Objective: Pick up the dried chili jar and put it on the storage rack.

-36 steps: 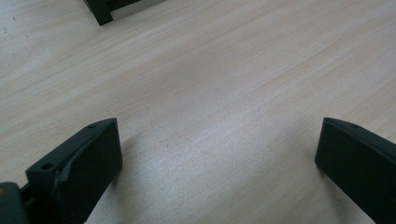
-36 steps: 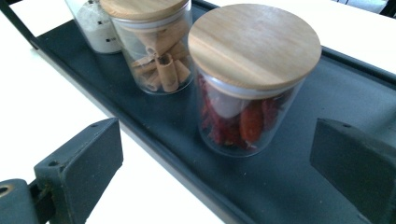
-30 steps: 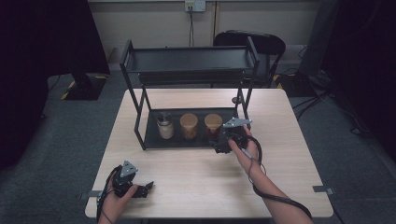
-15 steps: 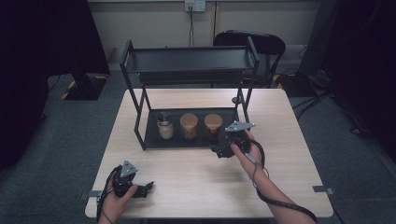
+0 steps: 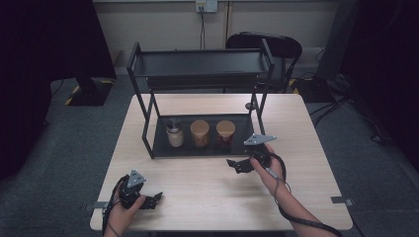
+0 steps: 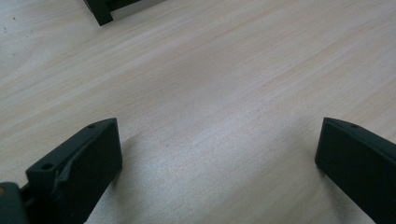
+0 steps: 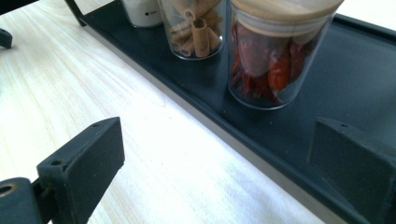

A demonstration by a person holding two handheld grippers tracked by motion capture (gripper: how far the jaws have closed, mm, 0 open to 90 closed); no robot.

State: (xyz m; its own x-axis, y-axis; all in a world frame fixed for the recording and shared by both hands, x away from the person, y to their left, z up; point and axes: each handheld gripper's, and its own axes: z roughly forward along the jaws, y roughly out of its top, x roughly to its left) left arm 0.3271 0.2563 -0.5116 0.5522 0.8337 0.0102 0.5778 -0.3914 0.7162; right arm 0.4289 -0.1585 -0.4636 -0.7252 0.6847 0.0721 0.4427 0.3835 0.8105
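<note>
While the right gripper hangs just in front of the rack's lower tray, its jaws stand wide apart with nothing between them. Nearest thing: glass jar of dried red chillies, clear wall, pale wooden lid, standing upright at the right end of a row of three on the tray. Beside it, middle position, a second wood-lidded jar holding rolled brown sticks; at the far left a white-filled jar with a metal top. Jars stand close, small gaps between them.

Tray has a low raised black lip along its front edge, meeting the pale wooden table. Rack uprights rise at both front corners, and an upper shelf roofs the jars. Right gripper view: one jaw over bare table, the other over the tray.

Left gripper sits near the table's front left corner, jaws wide, empty, low over bare wood. Broad open table between the two grippers.
</note>
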